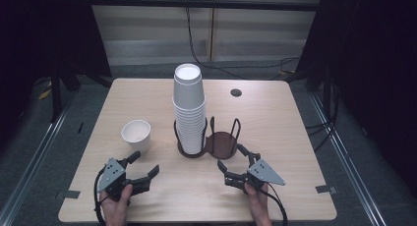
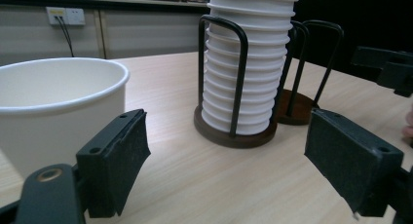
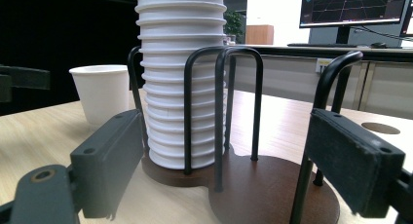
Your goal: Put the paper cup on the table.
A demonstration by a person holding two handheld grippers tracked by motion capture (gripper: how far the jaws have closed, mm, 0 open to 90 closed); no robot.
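- Two grippers sit by the table's near edge: we see the left gripper with jaws apart, holding nothing.
- We see the right gripper likewise spread wide and empty.
- Single paper cup stands upright toward the left edge.
- Cup stack fills the left ring of the holder, mid-table; its right ring is bare.

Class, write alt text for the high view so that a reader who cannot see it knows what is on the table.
A tall stack of white paper cups stands in one side of a dark two-ring wire holder at the middle of a wooden table; the other ring is empty. A single cup stands upright to its left. Nearer the camera, a person holds the left gripper and right gripper, both open.
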